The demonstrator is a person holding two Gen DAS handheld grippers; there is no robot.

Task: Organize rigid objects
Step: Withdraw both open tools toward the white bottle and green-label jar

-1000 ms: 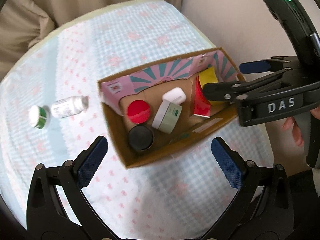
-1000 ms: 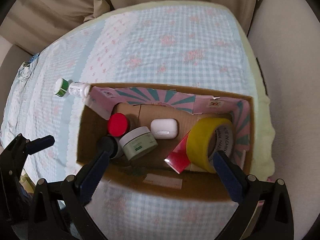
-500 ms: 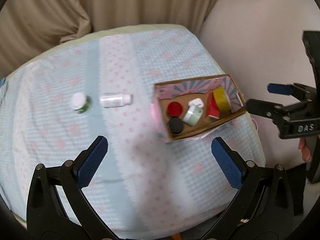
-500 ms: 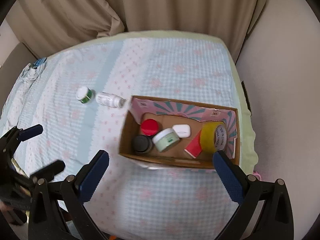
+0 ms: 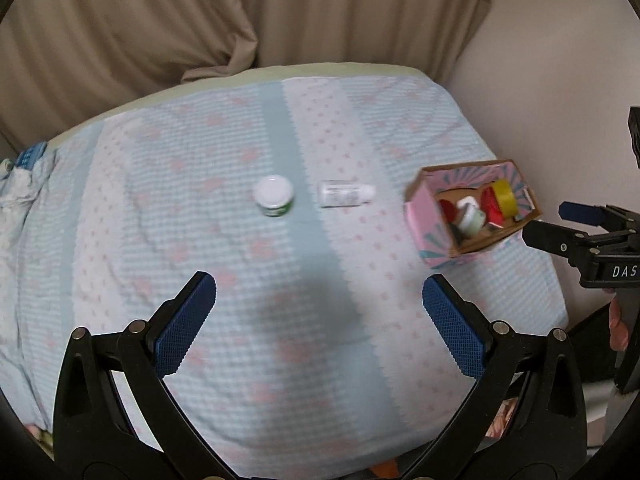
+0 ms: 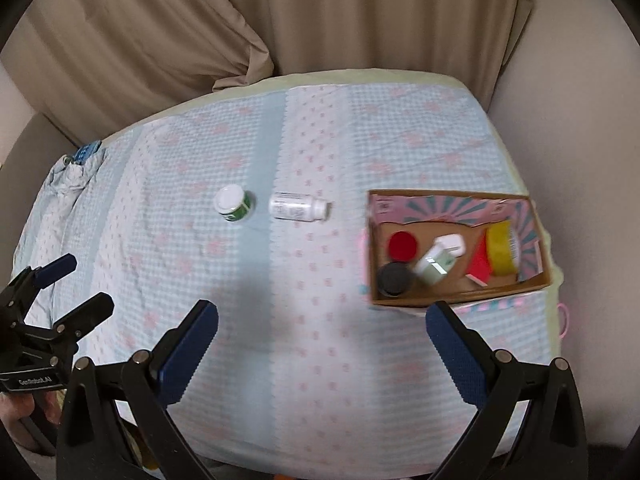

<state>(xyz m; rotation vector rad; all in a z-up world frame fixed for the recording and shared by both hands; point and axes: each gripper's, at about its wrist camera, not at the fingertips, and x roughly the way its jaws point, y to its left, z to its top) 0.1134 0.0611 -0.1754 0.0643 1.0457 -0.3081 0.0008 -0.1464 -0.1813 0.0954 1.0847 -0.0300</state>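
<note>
Two containers left out on the pale blue checked bed cover [image 6: 320,340]

Pink-lined cardboard box [image 6: 460,298] at right, already stocked. Left hand-held gripper [image 5: 320,320] and right hand-held gripper [image 6: 320,344] both spread wide, empty. Best to straddle the lying white plastic bottle [image 6: 298,207] across its body, then the upright green-labelled white-lidded jar [image 6: 234,203].

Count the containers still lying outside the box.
2. A green-labelled jar stands on the cloth left of the box; a white bottle lies on its side between them. None looks hidden.
</note>
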